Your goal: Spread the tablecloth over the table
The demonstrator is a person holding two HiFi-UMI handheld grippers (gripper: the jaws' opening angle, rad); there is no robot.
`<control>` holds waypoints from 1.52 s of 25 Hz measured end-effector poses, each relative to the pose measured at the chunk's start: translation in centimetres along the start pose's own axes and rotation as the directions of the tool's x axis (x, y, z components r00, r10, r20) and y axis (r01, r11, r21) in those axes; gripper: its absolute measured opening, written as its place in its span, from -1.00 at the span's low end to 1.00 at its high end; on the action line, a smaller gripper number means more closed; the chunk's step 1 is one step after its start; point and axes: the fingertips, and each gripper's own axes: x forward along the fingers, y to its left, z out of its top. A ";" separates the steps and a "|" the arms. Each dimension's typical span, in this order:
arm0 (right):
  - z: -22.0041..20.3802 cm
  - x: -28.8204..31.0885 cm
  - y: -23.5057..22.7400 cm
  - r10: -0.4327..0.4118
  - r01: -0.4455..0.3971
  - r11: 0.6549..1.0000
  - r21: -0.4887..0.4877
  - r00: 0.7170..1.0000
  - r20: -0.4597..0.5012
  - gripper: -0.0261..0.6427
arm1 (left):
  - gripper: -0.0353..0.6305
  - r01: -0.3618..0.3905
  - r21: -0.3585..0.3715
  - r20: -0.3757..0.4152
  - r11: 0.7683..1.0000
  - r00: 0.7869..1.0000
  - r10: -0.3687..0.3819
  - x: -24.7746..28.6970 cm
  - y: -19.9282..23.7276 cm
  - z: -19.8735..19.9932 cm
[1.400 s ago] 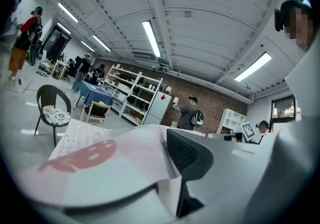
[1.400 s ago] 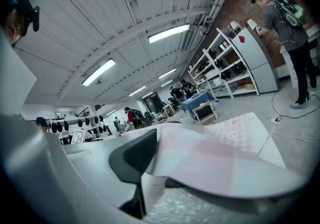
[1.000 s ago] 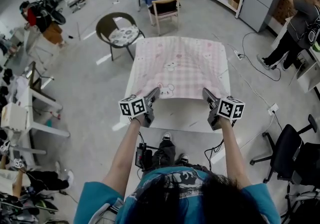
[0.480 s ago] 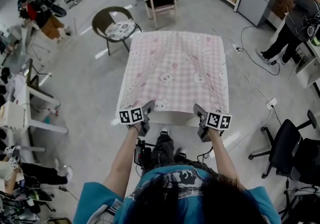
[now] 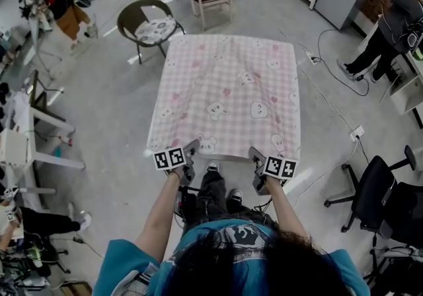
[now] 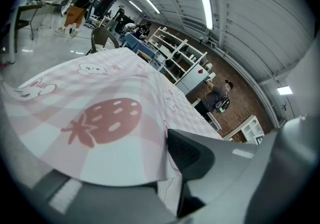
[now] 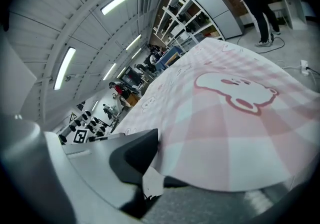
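You have the tablecloth [image 5: 228,90] laid out flat across the table, which it covers so fully that almost none of the table shows. Its far edge lies toward the chair [image 5: 149,24] and its near edge hangs just in front of you. You hold that near edge at its two corners, the left gripper [image 5: 190,153] on one and the right gripper [image 5: 254,156] on the other. Held well apart like this, they keep the hem taut and square, so I judge the cloth can be set down without wrinkles.

From the head view you get the whole layout: the cloth looks evenly placed, with no large folds. What it cannot show you is the grip itself.

The left gripper view does: your jaws stand narrow, pinching the hem just beside a strawberry print [image 6: 102,120]. In the right gripper view the jaws are closing on the hem, with the cloth's edge between them and a bear print [image 7: 235,90] lying just beyond. A small white corner of fabric, perhaps a label, pokes out under the upper jaw there
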 end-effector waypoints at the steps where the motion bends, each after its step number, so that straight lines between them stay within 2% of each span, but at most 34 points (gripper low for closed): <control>1: -0.5 0.0 -0.3 -0.007 0.007 1.000 0.009 1.000 -0.008 -0.83 | -0.63 -0.006 -0.022 -0.001 1.000 1.000 0.006 0.0 0.3 -0.5; 9: -2.4 1.2 -2.2 -0.015 0.018 0.994 0.103 1.000 -0.025 -0.85 | -0.63 -0.038 -0.117 -0.002 0.992 0.999 0.038 0.7 1.9 -1.7; 13: -2.7 1.1 -2.9 -0.024 0.028 0.993 0.116 0.999 -0.035 -0.85 | -0.60 -0.039 -0.221 -0.007 0.975 0.999 0.038 1.2 2.5 -2.9; 15: -2.9 1.3 -3.2 -0.031 0.036 0.991 0.130 0.999 -0.041 -0.85 | -0.59 -0.037 -0.245 -0.006 0.969 0.999 0.037 1.3 2.9 -3.2; 22: -3.4 1.7 -4.1 -0.053 0.058 0.984 0.166 0.998 -0.032 -0.85 | -0.61 -0.013 -0.214 0.016 0.977 1.000 0.017 1.4 2.6 -3.0; 24: -3.4 1.4 -4.1 -0.060 0.064 0.986 0.151 0.998 -0.030 -0.75 | -0.58 -0.027 -0.203 0.025 0.979 0.999 0.032 1.1 2.6 -2.9; 28: -4.1 0.2 -4.1 -0.062 0.068 0.989 0.128 0.997 -0.049 -0.61 | -0.43 -0.066 -0.142 0.014 0.988 0.998 0.068 0.5 2.2 -3.3; 31: -4.5 -0.4 -3.5 -0.052 0.059 0.989 0.139 0.997 -0.050 -0.51 | -0.27 -0.057 -0.144 0.020 0.988 0.998 0.061 -0.2 1.6 -3.3; 35: -5.4 -1.6 -3.3 -0.061 0.066 0.992 0.108 0.997 -0.052 -0.50 | -0.11 -0.075 -0.127 0.006 0.989 0.997 0.077 -0.9 1.0 -4.4; 38: -5.8 -2.3 -3.2 -0.060 0.065 0.993 0.099 0.997 -0.052 -0.50 | -0.11 -0.096 -0.110 -0.008 0.989 0.995 0.096 -1.4 0.5 -5.3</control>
